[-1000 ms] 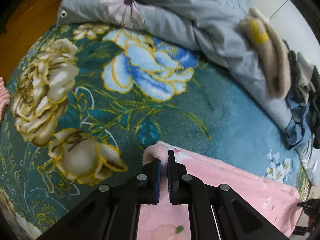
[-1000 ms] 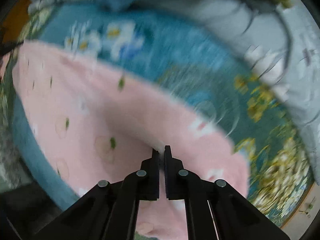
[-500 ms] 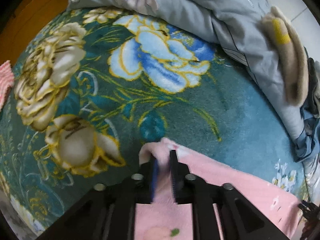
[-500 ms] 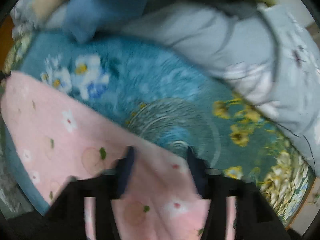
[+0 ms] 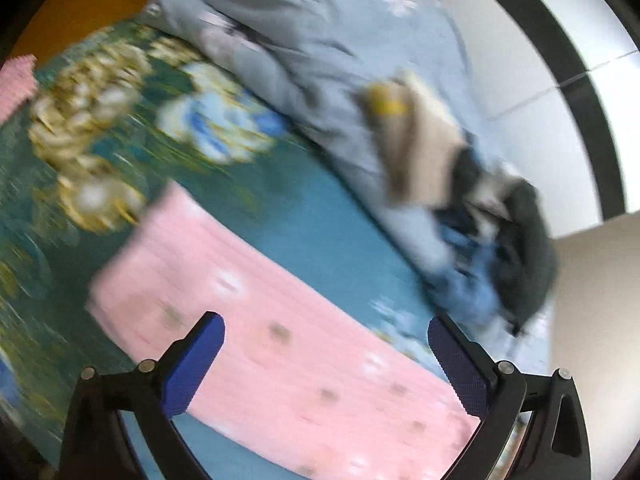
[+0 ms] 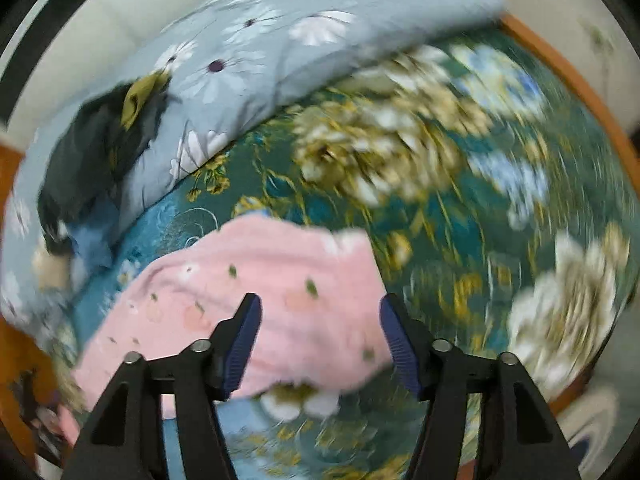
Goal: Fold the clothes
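Observation:
A pink fleece garment (image 5: 280,336) with small flower and peach prints lies folded flat on the teal floral bedspread (image 5: 120,152). It also shows in the right wrist view (image 6: 280,292). My left gripper (image 5: 326,360) is open and empty above the garment. My right gripper (image 6: 320,340) is open and empty above the garment's near edge. Both views are blurred by motion.
A grey-blue flowered quilt (image 5: 320,52) lies bunched along the far side of the bed and shows in the right wrist view (image 6: 260,40) too. A heap of other clothes, beige (image 5: 420,152), blue and dark (image 5: 516,248), sits on it. An orange wooden bed edge (image 6: 568,80) borders the bedspread.
Both grippers were shut on the pink garment; both have opened, let it go and pulled back and up. The garment now lies flat on the bedspread.

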Action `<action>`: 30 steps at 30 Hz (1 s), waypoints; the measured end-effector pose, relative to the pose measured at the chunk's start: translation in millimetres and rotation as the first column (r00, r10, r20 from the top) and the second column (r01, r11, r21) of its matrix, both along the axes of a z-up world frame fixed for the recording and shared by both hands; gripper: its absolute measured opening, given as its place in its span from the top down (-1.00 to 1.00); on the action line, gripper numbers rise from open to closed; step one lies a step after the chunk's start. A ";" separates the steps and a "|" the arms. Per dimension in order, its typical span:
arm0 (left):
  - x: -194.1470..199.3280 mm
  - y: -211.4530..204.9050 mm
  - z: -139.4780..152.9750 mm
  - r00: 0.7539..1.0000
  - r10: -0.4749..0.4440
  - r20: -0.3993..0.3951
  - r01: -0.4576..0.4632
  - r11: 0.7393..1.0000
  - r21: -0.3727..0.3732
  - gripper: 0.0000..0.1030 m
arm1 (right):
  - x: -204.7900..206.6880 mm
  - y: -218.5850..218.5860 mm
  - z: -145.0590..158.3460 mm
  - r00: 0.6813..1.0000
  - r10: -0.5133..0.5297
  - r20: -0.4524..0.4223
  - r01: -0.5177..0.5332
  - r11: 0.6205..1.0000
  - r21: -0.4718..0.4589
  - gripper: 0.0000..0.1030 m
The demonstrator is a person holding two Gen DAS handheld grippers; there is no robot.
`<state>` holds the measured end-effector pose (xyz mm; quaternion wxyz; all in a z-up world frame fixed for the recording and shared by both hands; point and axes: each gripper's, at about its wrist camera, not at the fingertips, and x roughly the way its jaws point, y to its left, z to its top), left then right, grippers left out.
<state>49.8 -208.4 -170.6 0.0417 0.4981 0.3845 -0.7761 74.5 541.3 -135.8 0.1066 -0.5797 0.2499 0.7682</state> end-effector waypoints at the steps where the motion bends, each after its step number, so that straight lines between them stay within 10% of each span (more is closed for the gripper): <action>1: 2.2 20.9 3.6 1.000 -0.015 -0.016 0.015 0.999 0.029 -1.00 | 8.0 0.9 -1.6 1.000 -0.019 -0.004 0.019 1.000 -0.020 -0.33; 7: 11.2 132.4 37.0 0.989 -0.134 -0.065 0.140 0.985 0.103 -1.00 | 22.4 20.4 -29.0 0.997 -0.073 -0.010 0.071 0.989 -0.128 -0.33; 14: 30.6 233.9 80.9 0.974 -0.219 -0.057 0.216 0.975 -0.054 -1.00 | -17.2 59.7 -101.2 0.999 0.038 0.004 -0.035 0.949 -0.313 -0.33; 20: 66.7 289.9 68.4 0.992 -0.105 0.063 0.108 0.993 -0.055 -1.00 | -47.9 64.6 -152.6 0.975 0.223 -0.017 -0.200 0.838 -0.507 -0.33; 28: 64.2 363.8 62.9 0.974 -0.185 0.129 0.198 0.976 -0.089 -1.00 | -79.5 37.5 -180.6 0.939 0.340 -0.053 -0.299 0.730 -0.615 -0.33; 30: 61.2 378.0 66.1 0.970 -0.208 0.128 0.221 0.971 -0.092 -1.00 | -86.6 32.8 -181.6 0.944 0.325 -0.048 -0.281 0.720 -0.635 0.09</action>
